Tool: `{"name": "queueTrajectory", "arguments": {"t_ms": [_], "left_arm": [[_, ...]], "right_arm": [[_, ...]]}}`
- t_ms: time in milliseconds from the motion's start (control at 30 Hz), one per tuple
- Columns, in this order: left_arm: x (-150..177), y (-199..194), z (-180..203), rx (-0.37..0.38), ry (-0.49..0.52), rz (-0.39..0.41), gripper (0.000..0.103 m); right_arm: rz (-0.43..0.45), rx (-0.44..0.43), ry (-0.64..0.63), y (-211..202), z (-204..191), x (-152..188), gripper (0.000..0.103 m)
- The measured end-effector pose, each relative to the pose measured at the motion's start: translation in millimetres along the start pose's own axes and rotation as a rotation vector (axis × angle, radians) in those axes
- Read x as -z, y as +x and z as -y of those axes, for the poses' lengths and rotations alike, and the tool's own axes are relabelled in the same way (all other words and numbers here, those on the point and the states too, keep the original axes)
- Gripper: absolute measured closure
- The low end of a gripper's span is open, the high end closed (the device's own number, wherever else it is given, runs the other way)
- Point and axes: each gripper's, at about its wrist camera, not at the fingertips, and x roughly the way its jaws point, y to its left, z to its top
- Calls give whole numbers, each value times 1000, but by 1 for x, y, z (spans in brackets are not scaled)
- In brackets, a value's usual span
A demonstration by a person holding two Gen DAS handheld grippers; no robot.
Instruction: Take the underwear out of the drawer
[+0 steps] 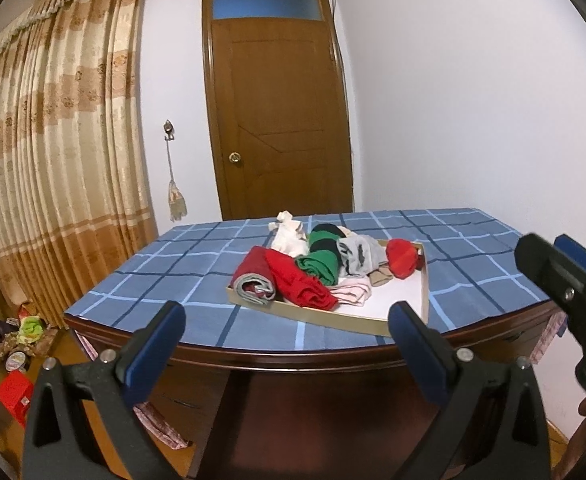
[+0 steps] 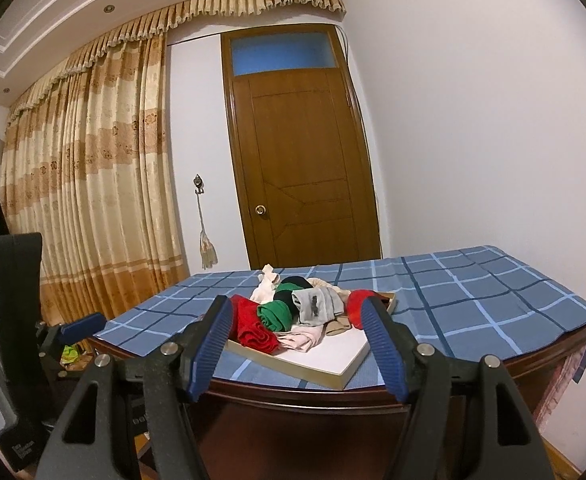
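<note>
A shallow wooden drawer (image 1: 377, 325) (image 2: 325, 376) rests on the table's blue checked cloth (image 1: 165, 272) (image 2: 473, 312). In it lie rolled underwear: a dark red and grey roll (image 1: 253, 276), a red piece (image 1: 301, 284) (image 2: 253, 328), a green and black roll (image 1: 321, 256) (image 2: 277, 312), a grey piece (image 1: 357, 256) (image 2: 317, 304), a pink one (image 1: 353, 292) (image 2: 301, 338) and a red ball (image 1: 403, 258). My left gripper (image 1: 287, 322) hangs open in front of the table edge, nothing between its fingers. My right gripper (image 2: 297, 320) is also open and empty, short of the drawer; it shows at the right of the left wrist view (image 1: 565, 276).
A white cloth (image 1: 289, 236) (image 2: 267, 286) lies on the table behind the drawer. A brown door (image 1: 281, 120) (image 2: 305, 160) and a beige curtain (image 1: 53, 160) (image 2: 93, 180) stand beyond. Boxes and clutter (image 1: 17, 348) sit on the floor at left.
</note>
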Motion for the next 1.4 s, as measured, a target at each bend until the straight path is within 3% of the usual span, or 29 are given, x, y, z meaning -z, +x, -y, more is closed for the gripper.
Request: {"name": "queueTrajectory", "arguments": {"t_ms": [1200,1400], "left_arm": [[-4,0,0,3,2,0,0],[-3,1,-2,32,-19,-22,0]], "right_arm": [[-9,-2,-1,1,-2,0,34],[-9,1,0,2,-2,1,34]]}}
